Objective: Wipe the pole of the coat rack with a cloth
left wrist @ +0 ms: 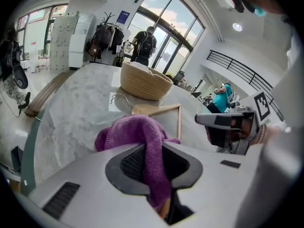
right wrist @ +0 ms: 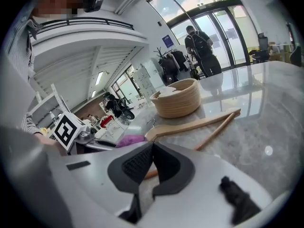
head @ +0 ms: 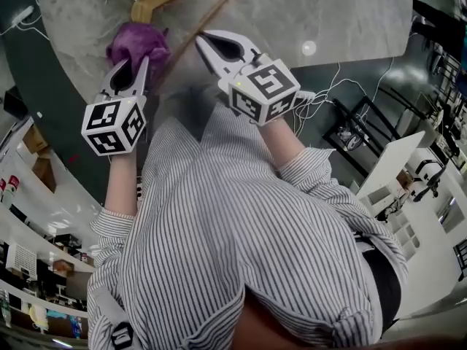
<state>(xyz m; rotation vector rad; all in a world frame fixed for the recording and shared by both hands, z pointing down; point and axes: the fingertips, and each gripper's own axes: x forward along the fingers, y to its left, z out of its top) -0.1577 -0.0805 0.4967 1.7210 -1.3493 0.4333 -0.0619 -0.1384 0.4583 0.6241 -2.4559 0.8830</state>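
Over marble table (head: pixel 350 13), hold left hand-held gripper (head: pixel 136 64) clamped firmly on purple cloth (head: pixel 137 44); right hand-held gripper (head: pixel 206 44), jaws together, empty, well clear.

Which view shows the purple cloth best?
The left gripper view: the cloth fills the middle, clamped between the jaws. The head view shows it as a bunch just beyond the tips of the left gripper. The right gripper view shows only a small purple patch of it.
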